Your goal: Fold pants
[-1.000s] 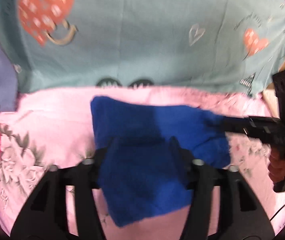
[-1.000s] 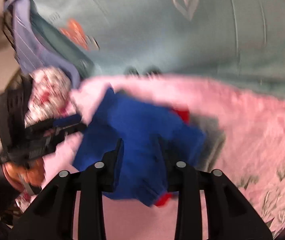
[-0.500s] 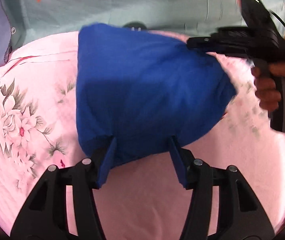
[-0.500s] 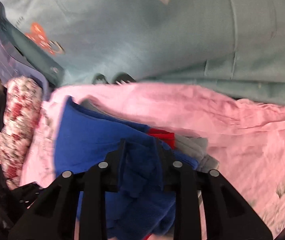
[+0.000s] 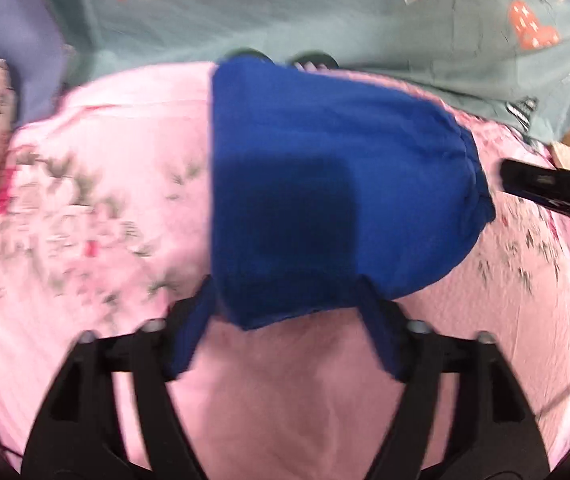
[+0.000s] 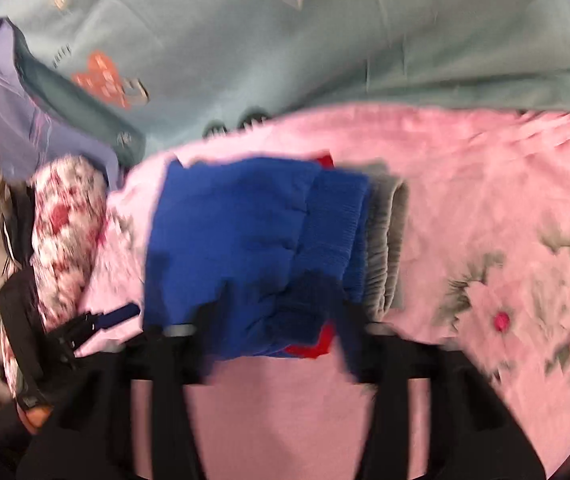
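Observation:
The blue pants (image 5: pixel 325 184) lie folded into a compact block on the pink floral bed cover (image 5: pixel 285 400). My left gripper (image 5: pixel 287 320) is at their near edge with its jaws opening; the edge sits between the blue pads (image 5: pixel 189 340), which do not press on it. In the right wrist view the blue pants (image 6: pixel 245 248) rest on top of a grey garment (image 6: pixel 389 240) and a red one (image 6: pixel 309 346). My right gripper (image 6: pixel 281 320) is at the waistband end, jaws opening, blurred, with the cloth loose between the fingers.
A teal sheet with heart prints (image 5: pixel 325 12) covers the far side. A red-and-white floral pillow (image 6: pixel 65 232) and lavender cloth (image 6: pixel 9 100) lie to the left. The other gripper (image 5: pixel 545 192) and a hand show at the right edge of the left wrist view.
Both grippers held the blue pants up and have lowered them onto the bed. The jaws of both have spread and let the cloth go. The right gripper has drawn back.

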`<action>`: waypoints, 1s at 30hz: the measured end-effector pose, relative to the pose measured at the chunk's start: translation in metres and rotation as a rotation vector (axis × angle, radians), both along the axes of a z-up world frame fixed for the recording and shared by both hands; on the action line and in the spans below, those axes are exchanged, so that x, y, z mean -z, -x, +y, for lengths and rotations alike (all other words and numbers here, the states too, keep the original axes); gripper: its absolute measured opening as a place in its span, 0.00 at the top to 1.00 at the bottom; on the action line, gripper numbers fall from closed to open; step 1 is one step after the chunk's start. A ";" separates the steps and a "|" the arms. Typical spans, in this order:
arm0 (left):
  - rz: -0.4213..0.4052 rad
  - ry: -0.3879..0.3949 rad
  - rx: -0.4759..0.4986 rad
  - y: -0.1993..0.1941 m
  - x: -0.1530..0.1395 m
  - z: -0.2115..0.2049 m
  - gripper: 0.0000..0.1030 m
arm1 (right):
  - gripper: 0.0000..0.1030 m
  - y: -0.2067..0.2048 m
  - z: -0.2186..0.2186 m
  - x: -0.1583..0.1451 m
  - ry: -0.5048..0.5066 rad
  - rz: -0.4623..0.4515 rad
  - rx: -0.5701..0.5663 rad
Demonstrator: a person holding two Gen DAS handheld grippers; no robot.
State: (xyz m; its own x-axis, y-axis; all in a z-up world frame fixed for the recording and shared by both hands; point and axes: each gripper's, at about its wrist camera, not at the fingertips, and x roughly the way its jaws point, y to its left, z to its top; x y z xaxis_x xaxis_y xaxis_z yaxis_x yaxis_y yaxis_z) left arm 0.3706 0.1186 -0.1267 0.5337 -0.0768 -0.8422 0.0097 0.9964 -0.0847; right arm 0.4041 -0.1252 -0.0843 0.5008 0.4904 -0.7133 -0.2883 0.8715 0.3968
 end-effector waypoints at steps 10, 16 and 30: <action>-0.067 -0.041 -0.084 0.068 -0.084 -0.007 0.06 | 0.01 0.104 0.026 -0.052 0.220 -0.124 0.023; -0.140 -0.083 -0.065 0.124 -0.121 -0.017 0.02 | 0.01 0.147 0.036 -0.062 0.292 -0.114 0.046; -0.179 -0.093 -0.062 0.209 -0.149 -0.027 0.02 | 0.01 0.221 0.034 -0.083 0.315 -0.166 0.084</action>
